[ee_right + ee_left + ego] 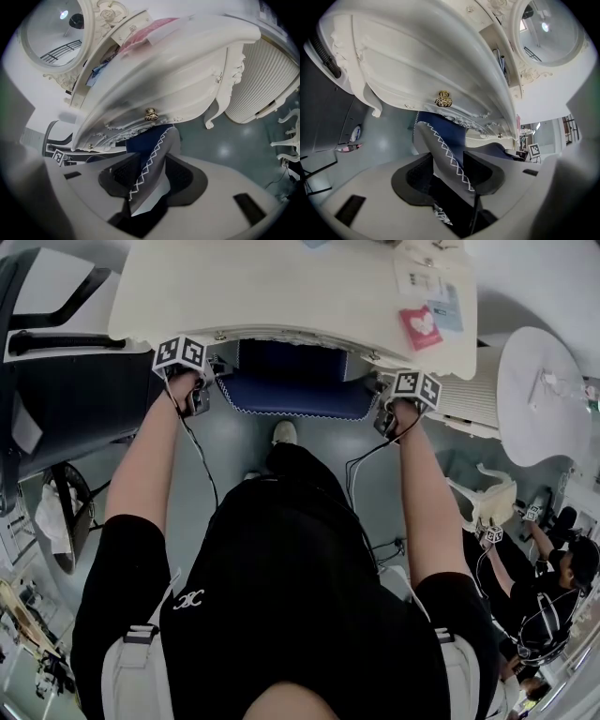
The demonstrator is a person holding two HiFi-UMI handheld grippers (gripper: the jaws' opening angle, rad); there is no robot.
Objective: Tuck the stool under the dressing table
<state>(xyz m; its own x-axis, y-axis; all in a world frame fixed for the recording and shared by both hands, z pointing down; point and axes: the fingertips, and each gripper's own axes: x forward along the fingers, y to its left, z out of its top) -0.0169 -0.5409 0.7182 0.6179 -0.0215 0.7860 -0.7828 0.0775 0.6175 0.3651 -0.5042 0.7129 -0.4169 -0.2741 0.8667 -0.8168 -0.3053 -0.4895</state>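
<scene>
The stool [295, 395] stands pushed in beneath the counter [281, 287], so that in the head view only the near strip of its seat shows, out from under the front edge. The seat is padded and covered in dark blue cloth, and a white zigzag stitching runs along the seam where the blue top meets a grey side band. The counter is painted cream white, with a smooth flat top and a curved, moulded front apron; carved scroll ornament runs along its lower edge, and a small round knob of brass colour [444, 99] sits on it. A red card [421, 326] and some pale papers lie on the top near its right end. Behind it rises a round mirror [548, 28] in a carved white frame. The left hand-held gripper [202, 401] is at the left near corner of the seat; in its own view its dark, textured pads are closed on the stitched edge, and the cloth touches both of them. The right hand-held gripper [384, 418] is at the right near corner. Its jaws stand wide apart with the grey band and the stitching between them, and I do not see the pads pressing on the cloth. The floor [234, 456] is smooth, glossy and grey-green. A carved white leg of the counter [213, 119] curls down to it.
</scene>
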